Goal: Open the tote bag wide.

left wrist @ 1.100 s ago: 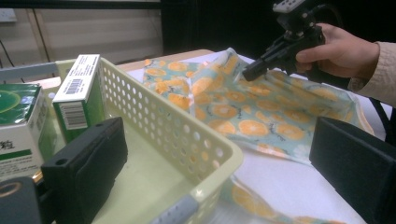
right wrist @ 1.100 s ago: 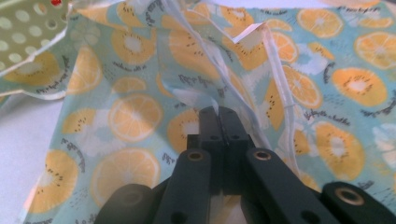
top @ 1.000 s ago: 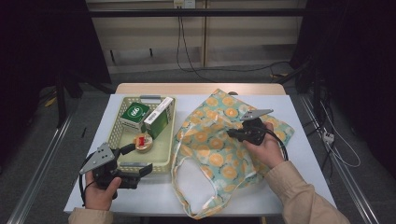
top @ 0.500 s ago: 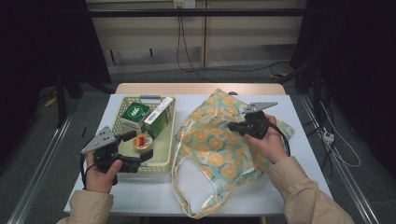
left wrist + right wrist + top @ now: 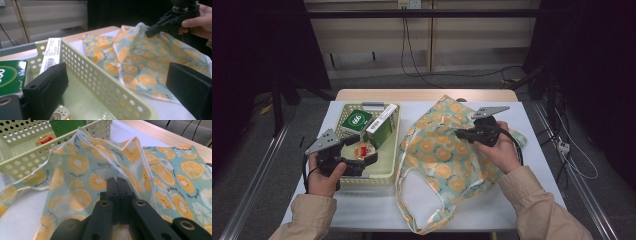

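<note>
Your right tongs are pressed together, pinching a fold of the crumpled teal bag printed with orange slices, at centre frame on the worktop. Your left tongs are spread over the yellow basket, centre left.

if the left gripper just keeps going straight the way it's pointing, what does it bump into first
Probably the basket's perforated side wall: the left gripper is open, one jaw over the basket's inside, the other beyond its rim. Past that wall lies the orange-print bag. Depth is hard to judge.
</note>
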A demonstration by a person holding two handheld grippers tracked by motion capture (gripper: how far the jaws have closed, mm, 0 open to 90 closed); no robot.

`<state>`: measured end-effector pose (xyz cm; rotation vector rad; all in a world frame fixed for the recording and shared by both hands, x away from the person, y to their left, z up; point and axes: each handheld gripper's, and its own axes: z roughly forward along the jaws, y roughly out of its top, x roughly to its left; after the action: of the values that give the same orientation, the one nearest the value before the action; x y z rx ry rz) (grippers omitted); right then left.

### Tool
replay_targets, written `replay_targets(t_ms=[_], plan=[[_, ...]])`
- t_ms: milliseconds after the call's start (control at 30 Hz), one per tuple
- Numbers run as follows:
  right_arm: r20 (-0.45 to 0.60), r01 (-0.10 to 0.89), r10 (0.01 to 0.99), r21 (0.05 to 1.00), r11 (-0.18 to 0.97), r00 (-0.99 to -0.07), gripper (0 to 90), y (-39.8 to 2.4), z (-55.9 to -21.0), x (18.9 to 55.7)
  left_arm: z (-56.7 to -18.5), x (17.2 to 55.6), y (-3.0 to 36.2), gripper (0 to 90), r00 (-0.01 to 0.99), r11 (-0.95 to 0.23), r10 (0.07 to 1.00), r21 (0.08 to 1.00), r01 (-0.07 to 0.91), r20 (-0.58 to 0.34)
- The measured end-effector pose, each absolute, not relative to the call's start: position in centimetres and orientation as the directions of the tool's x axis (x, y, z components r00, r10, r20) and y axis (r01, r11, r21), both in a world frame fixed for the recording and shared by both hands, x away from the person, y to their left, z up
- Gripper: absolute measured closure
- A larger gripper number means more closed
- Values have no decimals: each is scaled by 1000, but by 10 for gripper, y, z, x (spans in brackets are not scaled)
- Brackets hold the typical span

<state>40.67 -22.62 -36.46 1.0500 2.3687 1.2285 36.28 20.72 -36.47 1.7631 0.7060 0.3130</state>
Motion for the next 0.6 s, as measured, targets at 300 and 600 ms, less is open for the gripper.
replay_targets(t_ms=[300,600], plan=[[89,473,703,798,373,-705,900,-225,-356,407,-367,375,211,39,767,-180,626,930,320,-143],[101,470,710,812,345,-697,900,-231,-347,409,-368,385,212,39,756,-192,639,924,330,-138]])
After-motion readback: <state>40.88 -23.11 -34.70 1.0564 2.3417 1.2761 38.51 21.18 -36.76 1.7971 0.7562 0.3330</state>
